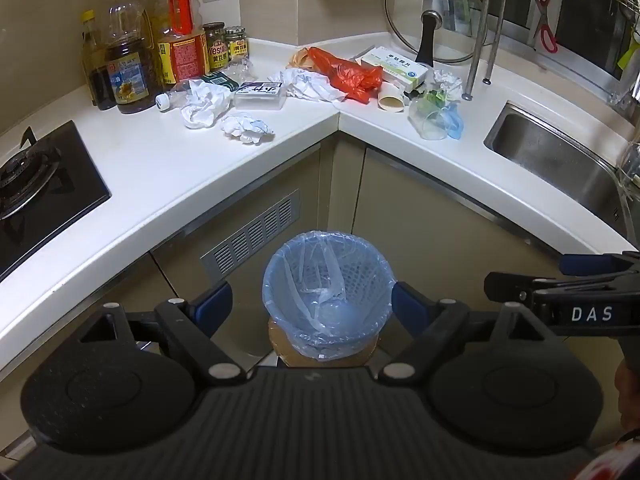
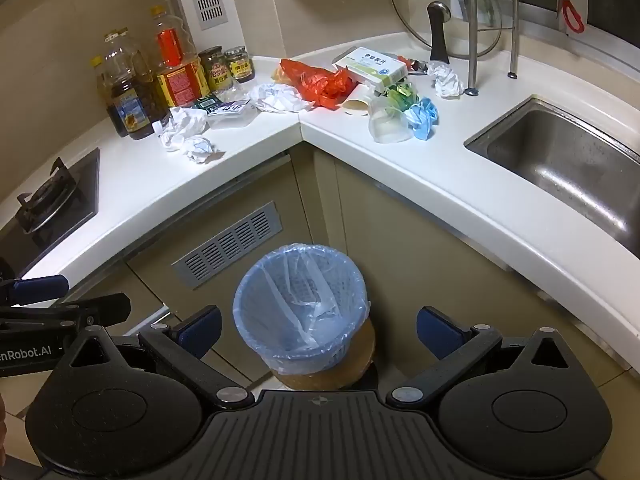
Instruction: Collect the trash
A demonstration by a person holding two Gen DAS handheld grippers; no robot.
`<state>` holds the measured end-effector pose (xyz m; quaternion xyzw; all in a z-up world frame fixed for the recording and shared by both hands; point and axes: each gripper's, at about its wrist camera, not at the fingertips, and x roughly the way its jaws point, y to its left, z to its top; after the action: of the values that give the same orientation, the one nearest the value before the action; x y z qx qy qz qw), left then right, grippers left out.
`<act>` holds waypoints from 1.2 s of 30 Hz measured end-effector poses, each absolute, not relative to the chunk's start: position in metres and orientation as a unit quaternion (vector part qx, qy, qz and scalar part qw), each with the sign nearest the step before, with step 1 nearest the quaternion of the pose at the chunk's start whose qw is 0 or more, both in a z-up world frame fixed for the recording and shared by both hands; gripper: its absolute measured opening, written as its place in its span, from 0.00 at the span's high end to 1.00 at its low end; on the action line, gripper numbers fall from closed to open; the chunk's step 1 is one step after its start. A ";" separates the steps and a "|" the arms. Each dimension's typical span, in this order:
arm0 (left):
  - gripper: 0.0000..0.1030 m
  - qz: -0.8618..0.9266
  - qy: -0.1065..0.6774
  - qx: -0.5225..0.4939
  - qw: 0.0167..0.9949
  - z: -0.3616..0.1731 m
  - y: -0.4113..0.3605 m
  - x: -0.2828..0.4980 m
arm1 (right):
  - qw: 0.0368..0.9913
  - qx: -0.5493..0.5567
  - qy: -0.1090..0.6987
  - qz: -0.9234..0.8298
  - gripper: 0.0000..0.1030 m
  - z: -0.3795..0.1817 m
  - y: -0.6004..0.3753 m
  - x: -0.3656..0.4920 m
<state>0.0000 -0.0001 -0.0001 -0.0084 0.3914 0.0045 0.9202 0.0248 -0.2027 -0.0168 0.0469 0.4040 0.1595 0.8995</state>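
Kitchen corner, both wrist views. Left gripper (image 1: 312,306) and right gripper (image 2: 319,330) stand wide apart and empty above the blue-lined wastebasket (image 1: 326,292) on the floor. Trash on the white countertop (image 1: 160,168): crumpled paper (image 1: 246,128), red plastic bag (image 1: 348,74), paper cup (image 1: 391,100), medicine box (image 1: 394,66).

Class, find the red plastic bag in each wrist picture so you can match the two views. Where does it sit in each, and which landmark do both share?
Left wrist view: the red plastic bag lies upper centre, at the counter's corner, left of the white medicine box.
Right wrist view: the red plastic bag lies upper centre, again left of that box.
Shared landmark: the blue-lined bin below the corner.
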 end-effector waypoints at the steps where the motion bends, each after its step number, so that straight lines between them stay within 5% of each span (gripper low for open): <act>1: 0.17 0.005 0.391 -0.008 0.920 0.000 0.000 0.000 | 0.900 0.047 0.404 0.159 0.00 -0.016 -0.203 0.025; 36: 0.17 0.003 0.392 -0.005 0.920 0.000 -0.005 -0.001 | 0.897 0.056 0.408 0.159 0.00 -0.017 -0.224 0.036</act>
<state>-0.0009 -0.0055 -0.0005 -0.0049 0.3920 0.0034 0.9200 0.0363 -0.2241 -0.0167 0.0556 0.4084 0.1595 0.8970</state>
